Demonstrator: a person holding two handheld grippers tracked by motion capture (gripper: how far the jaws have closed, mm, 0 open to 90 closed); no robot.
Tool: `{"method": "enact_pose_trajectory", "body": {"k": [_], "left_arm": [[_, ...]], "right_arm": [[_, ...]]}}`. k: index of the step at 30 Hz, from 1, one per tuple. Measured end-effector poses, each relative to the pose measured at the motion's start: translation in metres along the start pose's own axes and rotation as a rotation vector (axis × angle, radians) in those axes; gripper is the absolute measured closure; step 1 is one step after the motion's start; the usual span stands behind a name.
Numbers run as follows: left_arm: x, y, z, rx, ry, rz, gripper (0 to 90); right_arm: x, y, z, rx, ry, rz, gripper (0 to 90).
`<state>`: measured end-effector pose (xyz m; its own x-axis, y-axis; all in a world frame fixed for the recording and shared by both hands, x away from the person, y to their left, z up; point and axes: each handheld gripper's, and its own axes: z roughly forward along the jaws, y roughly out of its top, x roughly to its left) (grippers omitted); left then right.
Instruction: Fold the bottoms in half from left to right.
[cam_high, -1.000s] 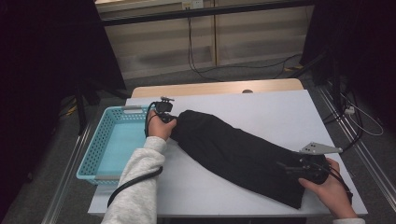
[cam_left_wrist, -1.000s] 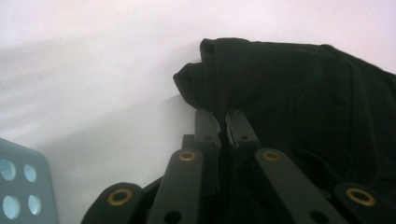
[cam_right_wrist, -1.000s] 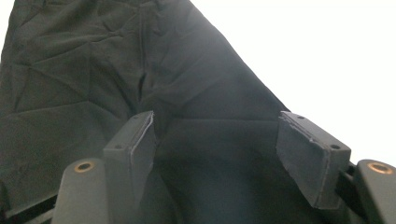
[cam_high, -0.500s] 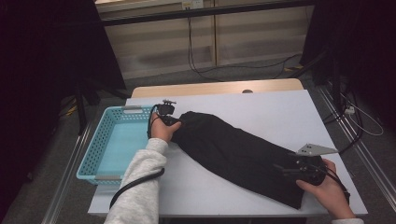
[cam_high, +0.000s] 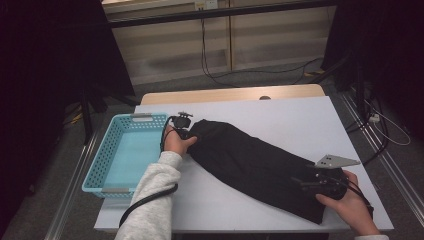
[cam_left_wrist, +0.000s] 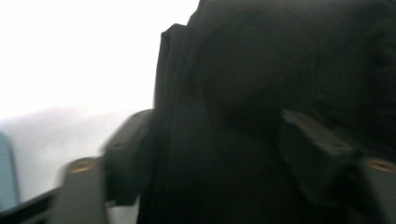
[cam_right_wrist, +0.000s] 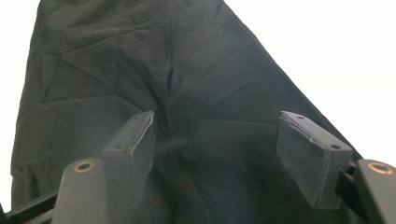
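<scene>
Black cloth (cam_high: 255, 167) spans between both hand-held grippers' parted jaws.

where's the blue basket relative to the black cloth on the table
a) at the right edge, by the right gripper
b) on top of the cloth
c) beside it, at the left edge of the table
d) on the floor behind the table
c: in the high view the blue basket sits on the white table at its left edge, next to the left end of the black cloth, near the left gripper.
</scene>
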<state>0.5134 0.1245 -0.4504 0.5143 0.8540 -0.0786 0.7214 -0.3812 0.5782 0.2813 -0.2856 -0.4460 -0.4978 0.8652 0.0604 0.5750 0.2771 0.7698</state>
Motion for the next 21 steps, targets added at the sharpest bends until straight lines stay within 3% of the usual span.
{"method": "enact_pose_trajectory", "body": {"k": [8,13,15,16,18,21], "left_arm": [[-0.0057,0.0017,-0.0045,0.047,-0.032,0.02,56.5],[-0.0045,0.0007,-0.0048,0.042,-0.068,0.003,68.8],[-0.005,0.0007,-0.0045,0.047,-0.104,-0.021,77.5],[-0.006,0.0004,-0.0041,0.042,-0.098,-0.027,80.9],[-0.0084,0.0019,-0.0046,0.05,-0.092,-0.016,82.0],[-0.0064,0.0036,-0.0052,0.058,-0.107,-0.037,83.2]], "right_arm": [[0.001,0.0016,-0.0004,-0.003,0.002,-0.002,28.9],[0.002,0.0015,0.0011,0.0,0.004,-0.005,28.9],[0.0026,0.0015,0.0017,0.003,0.006,-0.008,29.0],[0.0028,0.0017,0.0016,0.002,0.007,-0.009,28.9],[0.0031,0.0024,0.0015,-0.002,0.009,-0.009,28.6],[0.0053,0.0025,0.0029,0.002,0.015,-0.015,28.2]]}}
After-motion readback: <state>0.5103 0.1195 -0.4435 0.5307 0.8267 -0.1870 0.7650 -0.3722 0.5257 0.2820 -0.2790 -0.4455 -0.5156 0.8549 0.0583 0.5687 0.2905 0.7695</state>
